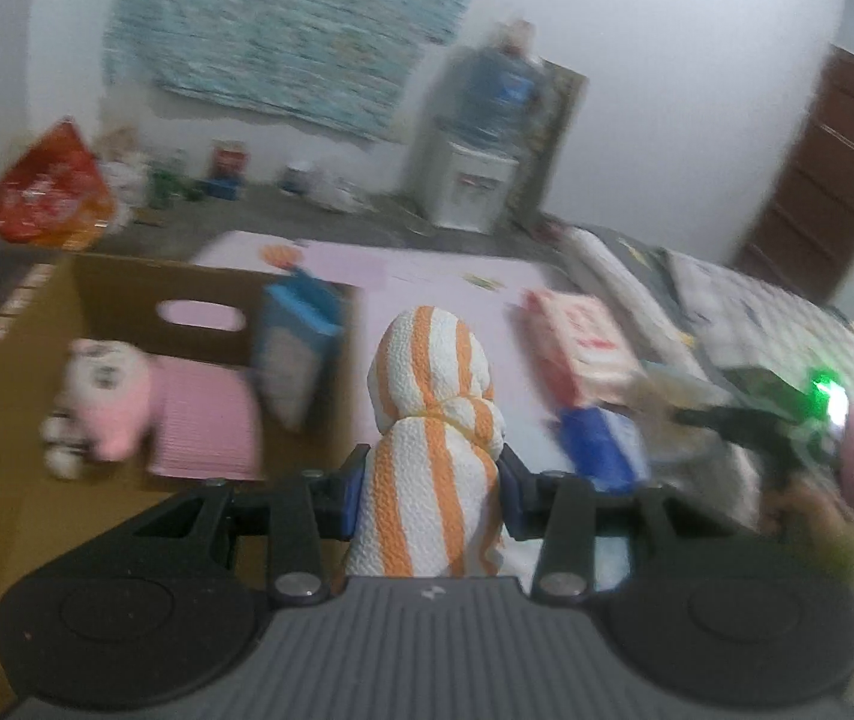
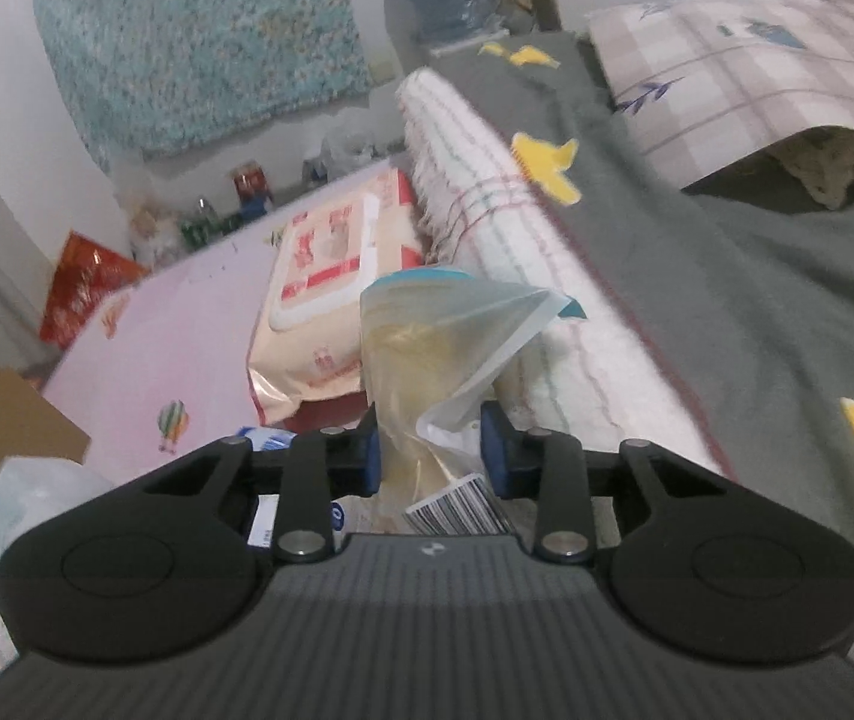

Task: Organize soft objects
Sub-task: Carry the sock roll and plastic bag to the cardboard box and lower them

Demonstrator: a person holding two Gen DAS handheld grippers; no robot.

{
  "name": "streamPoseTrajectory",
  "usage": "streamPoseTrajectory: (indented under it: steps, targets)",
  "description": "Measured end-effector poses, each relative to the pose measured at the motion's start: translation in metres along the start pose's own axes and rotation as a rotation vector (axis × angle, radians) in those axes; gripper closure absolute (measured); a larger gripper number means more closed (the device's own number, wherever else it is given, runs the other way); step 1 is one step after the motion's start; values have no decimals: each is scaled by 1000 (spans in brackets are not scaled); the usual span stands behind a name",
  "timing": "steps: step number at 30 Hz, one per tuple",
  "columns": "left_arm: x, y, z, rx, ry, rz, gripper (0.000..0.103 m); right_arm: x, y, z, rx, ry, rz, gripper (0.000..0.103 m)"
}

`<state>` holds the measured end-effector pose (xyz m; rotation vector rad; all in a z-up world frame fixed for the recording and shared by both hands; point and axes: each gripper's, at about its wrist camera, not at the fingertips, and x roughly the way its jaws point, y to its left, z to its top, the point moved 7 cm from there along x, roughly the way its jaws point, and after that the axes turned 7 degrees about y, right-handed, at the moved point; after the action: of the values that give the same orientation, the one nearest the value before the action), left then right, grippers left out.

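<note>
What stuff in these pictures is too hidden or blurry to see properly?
- Left wrist view: the striped cloth's bottom end, hidden behind the left claw.
- Left wrist view: shelf clutter by the wall, blurred.
- Right wrist view: the clear bag's lower end, hidden by the right claw.
- Right wrist view: cardboard box, cut off at the left edge.

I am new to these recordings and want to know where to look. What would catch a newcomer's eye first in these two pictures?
In the left wrist view, the orange-and-white striped cloth stands out, clamped in the left gripper in front of an open cardboard box holding a pink plush toy. In the right wrist view, the right gripper is shut on a clear plastic bag, beside a wet-wipes pack.
</note>
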<state>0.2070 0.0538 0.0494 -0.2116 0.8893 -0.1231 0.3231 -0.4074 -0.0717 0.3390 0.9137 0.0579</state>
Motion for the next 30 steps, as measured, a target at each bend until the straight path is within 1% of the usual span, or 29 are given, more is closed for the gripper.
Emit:
streamPoseTrajectory:
  steps: [3,6,8,9,12,14,16,19,21,23,26,30]
  targets:
    - [-9,29,2,-31,-18,67,60,-25,0,1,14,-45,19,73]
    - [-9,59,2,-56,-3,131,60,-53,7,1,21,-87,49,73]
    - [-3,81,0,-78,24,177,60,-74,25,-2,-20,-112,70,73]
    - [3,92,0,-86,42,197,60,-81,38,-4,-41,-117,94,73]
    - [23,124,-7,-113,106,256,60,-99,91,-15,-106,-95,217,73]
    - [39,143,-10,-121,146,300,60,-103,136,-26,-154,-48,318,73]
    - [52,160,-12,-140,178,337,60,-99,183,-39,-207,12,398,73]
    - [68,189,-17,-192,229,368,60,-81,261,-65,-279,147,510,73]
    - [75,204,-19,-206,231,398,60,-65,307,-81,-313,235,549,73]
    - [80,213,-20,-211,236,408,60,-49,351,-95,-372,294,542,73]
    - [84,221,-23,-223,238,395,60,-21,402,-110,-417,371,494,73]
    - [93,225,-19,-203,231,389,59,10,439,-123,-410,450,415,73]
